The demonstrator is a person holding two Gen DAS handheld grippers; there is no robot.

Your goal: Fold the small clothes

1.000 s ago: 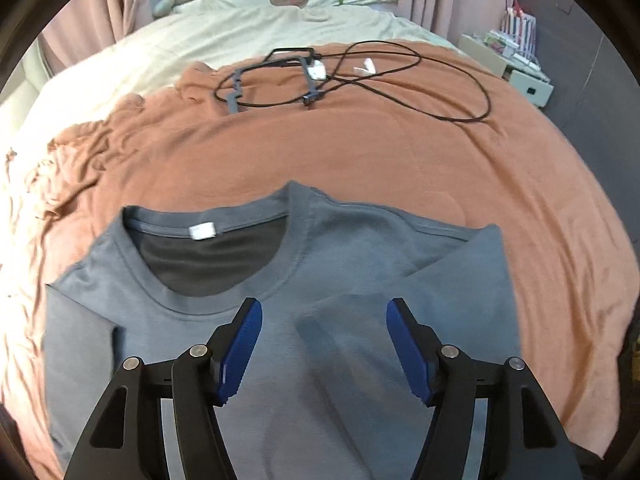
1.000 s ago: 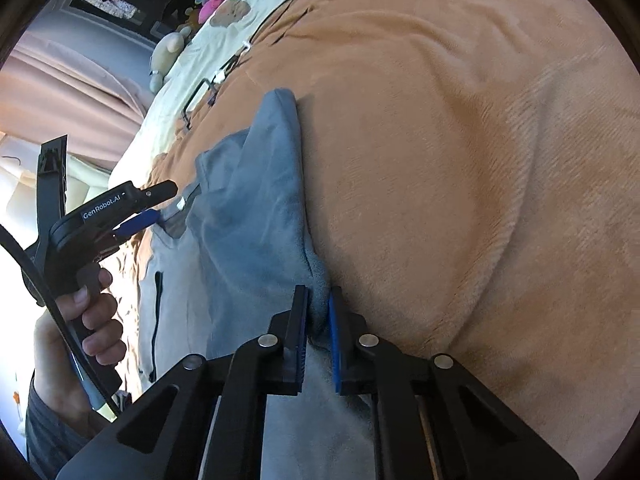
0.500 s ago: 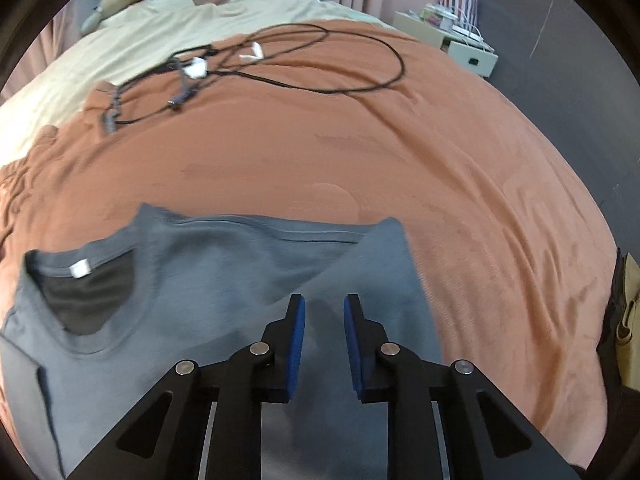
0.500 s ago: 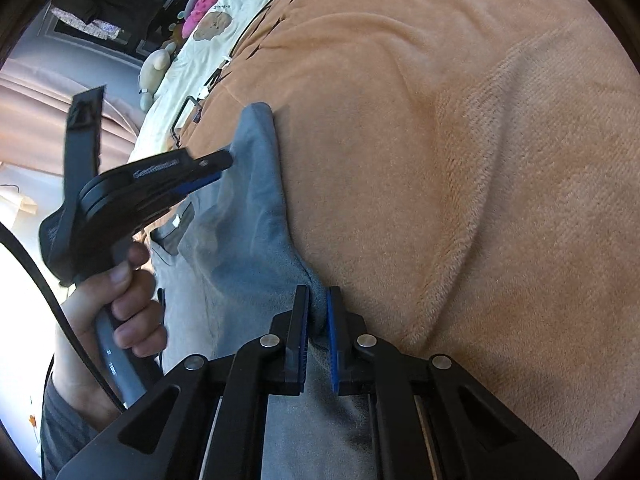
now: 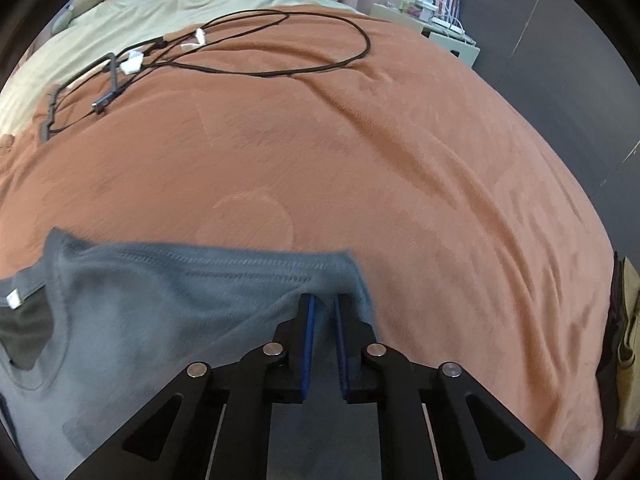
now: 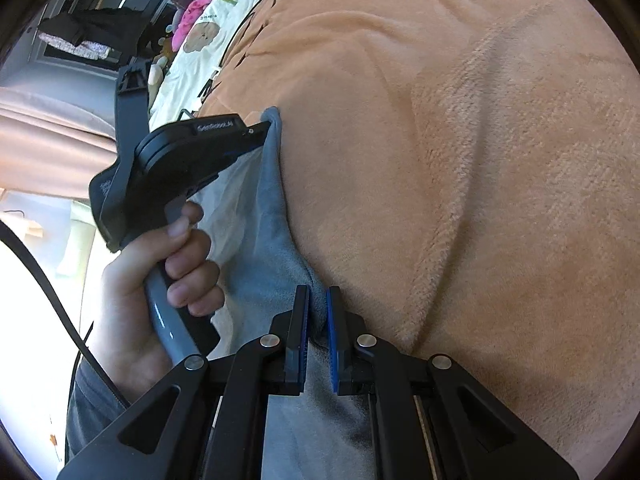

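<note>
A grey T-shirt (image 5: 160,312) lies on an orange blanket (image 5: 360,160) spread over a bed. In the left wrist view the shirt fills the lower left, its neck opening with a small white label (image 5: 14,299) at the far left edge and a stitched seam running across its upper edge toward the right. The left gripper (image 5: 323,320) sits at the shirt's right-hand corner: its two blue-padded fingers (image 5: 307,340) stand close together with only a thin gap, and the folded cloth edge bunches right at their tips, so they appear to be pinched on that corner. The picture is slightly blurred there, so the exact amount of cloth between the pads cannot be told.

In the right wrist view the right gripper (image 6: 317,312) has its fingers drawn narrow as well, with a ridge of grey cloth rising between the blue pads; it holds the shirt's edge. From that pinch the shirt's folded edge runs up and away along the blanket to the left gripper (image 6: 256,136), seen from the side, whose tips meet the far corner of the cloth. A hand (image 6: 160,272) wraps around that gripper's grey handle.

Farther up the blanket, well apart from the shirt, a black cable (image 5: 280,44) lies in loose loops. Beyond it is a pale bedsheet (image 5: 120,12).
</note>
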